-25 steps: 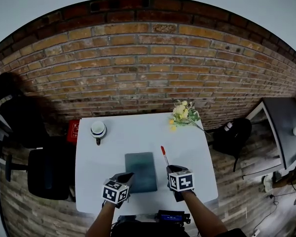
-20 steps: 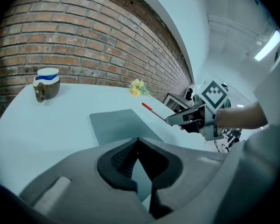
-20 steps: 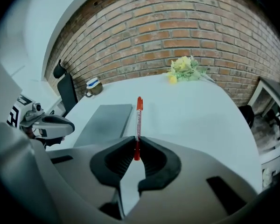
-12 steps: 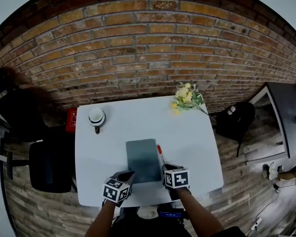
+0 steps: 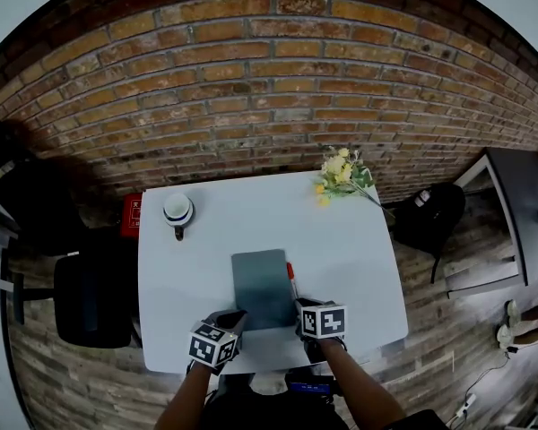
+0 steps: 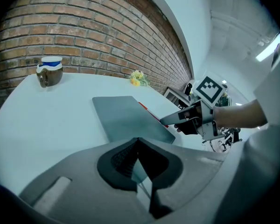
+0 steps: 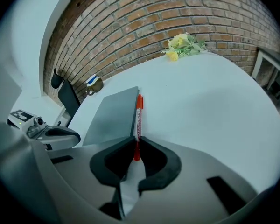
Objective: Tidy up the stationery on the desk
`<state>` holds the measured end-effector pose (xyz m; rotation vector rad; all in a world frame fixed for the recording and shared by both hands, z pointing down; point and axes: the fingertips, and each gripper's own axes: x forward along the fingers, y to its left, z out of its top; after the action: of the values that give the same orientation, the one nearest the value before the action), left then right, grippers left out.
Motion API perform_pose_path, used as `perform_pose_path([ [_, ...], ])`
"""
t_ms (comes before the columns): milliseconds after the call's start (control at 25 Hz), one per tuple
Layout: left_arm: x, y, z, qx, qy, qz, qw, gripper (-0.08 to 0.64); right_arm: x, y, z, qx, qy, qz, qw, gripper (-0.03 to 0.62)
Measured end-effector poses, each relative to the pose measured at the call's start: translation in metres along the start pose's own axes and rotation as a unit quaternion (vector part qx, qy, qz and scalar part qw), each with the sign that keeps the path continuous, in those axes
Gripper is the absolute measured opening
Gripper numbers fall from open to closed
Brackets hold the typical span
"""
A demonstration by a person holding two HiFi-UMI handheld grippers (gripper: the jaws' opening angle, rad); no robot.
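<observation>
A grey-teal notebook lies flat on the white desk, also visible in the left gripper view as the notebook. A red-and-white pen runs along the notebook's right edge, and it shows in the head view as the pen. My right gripper is shut on the pen's near end; in the head view the right gripper sits at the notebook's near right corner. My left gripper is shut, its tips at the notebook's near edge. I cannot tell whether it pinches the cover.
A mug with a white lid stands at the desk's far left. A bunch of yellow flowers lies at the far right corner. Black chairs stand left of the desk, and a dark bag sits on the floor to its right.
My right gripper has drawn the pen leftwards, from a spot apart from the notebook to right against its right edge. The left gripper has stayed put.
</observation>
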<state>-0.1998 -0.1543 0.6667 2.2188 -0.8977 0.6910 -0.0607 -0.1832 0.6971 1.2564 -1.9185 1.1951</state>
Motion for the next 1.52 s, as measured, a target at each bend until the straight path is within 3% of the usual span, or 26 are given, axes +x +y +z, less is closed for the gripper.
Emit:
perform_pose_path([
  [480,-0.002,-0.003,0.002,0.006,0.0,0.003,1.0,0.011,-0.005,0.009,-0.007,0.002,0.004,0.049,0.999,0.087],
  [800,-0.002,-0.011,0.013,0.007,-0.02,0.0,0.9998,0.011,-0.027,0.002,0.015,-0.017,-0.041,0.058,0.997,0.071],
  [1000,0.0,-0.026,0.037,0.014,-0.049,-0.008,0.9986,0.011,-0.057,0.001,0.051,-0.076,-0.103,0.066,0.99,0.015],
  [1200,-0.002,-0.051,0.057,0.021,-0.085,-0.019,0.9959,0.011,-0.089,0.011,0.079,-0.124,-0.147,0.096,0.977,0.009],
  [1520,-0.003,-0.097,0.058,0.025,-0.133,-0.005,0.9909,0.012,-0.114,0.007,0.07,-0.191,-0.14,0.147,0.96,0.009],
])
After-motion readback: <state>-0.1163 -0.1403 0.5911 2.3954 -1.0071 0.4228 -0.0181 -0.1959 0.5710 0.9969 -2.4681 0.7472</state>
